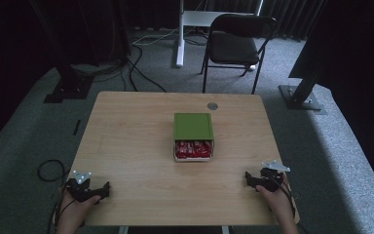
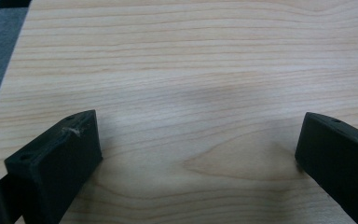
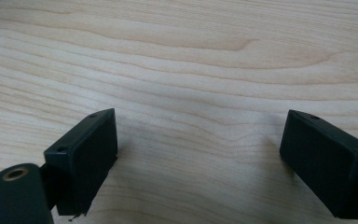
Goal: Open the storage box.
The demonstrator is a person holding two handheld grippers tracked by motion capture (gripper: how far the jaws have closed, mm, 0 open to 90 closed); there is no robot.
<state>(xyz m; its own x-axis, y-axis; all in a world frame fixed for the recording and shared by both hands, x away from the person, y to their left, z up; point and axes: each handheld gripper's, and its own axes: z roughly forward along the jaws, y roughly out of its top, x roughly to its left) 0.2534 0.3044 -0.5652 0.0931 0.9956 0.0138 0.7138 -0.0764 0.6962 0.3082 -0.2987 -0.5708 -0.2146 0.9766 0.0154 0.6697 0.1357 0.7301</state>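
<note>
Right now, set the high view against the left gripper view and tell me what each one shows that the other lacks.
High view alone: the green box at the table's middle, its lid slid back over red packets, the right gripper near the table's right edge, a black chair beyond.

Left gripper view alone: a close look at the wide gap between its jaws, with bare wood between them, and a chipped tip on one jaw.

Both: the left gripper, open, and the wooden table.
</note>
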